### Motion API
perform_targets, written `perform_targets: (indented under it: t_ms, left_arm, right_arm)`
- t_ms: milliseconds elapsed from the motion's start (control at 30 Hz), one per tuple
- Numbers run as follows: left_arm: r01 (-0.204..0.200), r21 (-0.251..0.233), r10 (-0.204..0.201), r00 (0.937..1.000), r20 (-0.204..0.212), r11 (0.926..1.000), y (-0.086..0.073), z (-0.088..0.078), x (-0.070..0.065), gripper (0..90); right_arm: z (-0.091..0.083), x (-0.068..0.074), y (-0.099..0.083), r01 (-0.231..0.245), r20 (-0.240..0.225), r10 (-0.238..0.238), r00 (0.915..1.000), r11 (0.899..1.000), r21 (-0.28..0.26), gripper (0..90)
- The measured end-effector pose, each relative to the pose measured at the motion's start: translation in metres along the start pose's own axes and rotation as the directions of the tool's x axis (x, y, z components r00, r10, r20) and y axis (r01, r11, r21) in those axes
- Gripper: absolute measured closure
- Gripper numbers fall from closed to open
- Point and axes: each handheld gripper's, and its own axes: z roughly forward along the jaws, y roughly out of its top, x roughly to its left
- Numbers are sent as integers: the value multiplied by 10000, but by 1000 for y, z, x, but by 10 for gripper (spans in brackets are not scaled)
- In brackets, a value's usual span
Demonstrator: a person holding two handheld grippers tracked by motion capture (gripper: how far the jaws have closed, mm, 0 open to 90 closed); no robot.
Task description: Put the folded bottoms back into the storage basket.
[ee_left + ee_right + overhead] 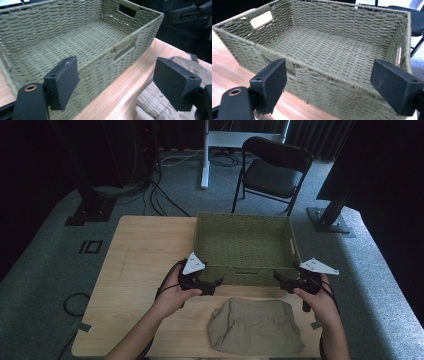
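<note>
In the middle of the high view a green woven basket (245,245) sits on the wooden table (140,250), and just below it, at the bottom centre of the frame, lies a folded khaki garment (256,326), apparently shorts or trousers. The left gripper (216,284) hangs at the basket's lower left corner and the right gripper (278,277) at its lower right corner, both pointing inward above the cloth. In each gripper view the two black jaws stand spread wide with nothing between them: the left gripper (116,83) looks over the basket's near wall with the garment (152,100) at the lower right of the frame, and the right gripper (328,86) looks straight into the bare basket (332,50).

Judging from this, the risk is in the pick-up. A pinch on only the top layer would let the folded cloth open and trail, and a trailing edge could catch the basket's near rim. The jaws are also close to that wall, so a low sweep might nudge the basket across the table.

The garment's lower edge is cut off by the bottom of the high view, so its full shape is unclear. The room is dim, and what kind of clothing it is stays uncertain. In the left gripper view the dark shapes at the upper right are hard to make out
</note>
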Motion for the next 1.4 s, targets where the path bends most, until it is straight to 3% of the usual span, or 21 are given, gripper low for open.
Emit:
perform_targets:
  t_ms: [67, 200, 300, 600, 733, 900, 1100, 1233, 1333, 1400]
  left_arm:
    - [51, 20, -52, 9999, 112, 10000, -2, 0, -2, 200]
    - [-215, 289, 208, 9995, 232, 9994, -8, 3, -7, 211]
    - [-64, 253, 51, 9985, 541, 9997, -12, 6, -11, 211]
    - [-579, 882, 493, 9941, 967, 9944, -26, 17, -32, 211]
    - [-233, 782, 146, 9938, 1100, 9967, -34, 21, -40, 202]
    - [-429, 1044, 313, 9935, 1098, 9936, -43, 24, -48, 203]
    - [-498, 1412, 319, 9915, 1260, 9887, -52, 25, -55, 202]
    - [-296, 1661, 88, 9922, 1246, 9857, -58, 27, -59, 202]
    - [188, 1732, -409, 9913, 1249, 9847, -63, 31, -63, 202]
    - [-5, 1866, -210, 9933, 1132, 9824, -66, 32, -64, 202]
  right_arm:
    - [-2, 1, -4, 4, -16, -4, 10000, 10000, 13, 133]
    - [-5, 3, -11, 32, -49, -31, 10000, 10000, 70, 133]
    - [-7, 4, -15, -13, -44, 13, 10000, 10000, 66, 133]
    - [-13, 8, -28, -260, -19, 260, 9997, 9997, -48, 133]
    - [-15, 11, -35, -377, -56, 377, 9993, 9993, -5, 133]
    - [-15, 18, -45, -390, -235, 397, 9989, 9988, 301, 133]
    - [-16, 22, -58, -269, -124, 278, 9995, 9976, 641, 133]
    - [-18, 25, -66, -360, -91, 369, 9993, 9962, 793, 133]
    - [-18, 26, -73, -407, -18, 411, 9992, 9948, 937, 133]
    - [-18, 28, -78, -370, 56, 367, 9993, 9945, 984, 133]
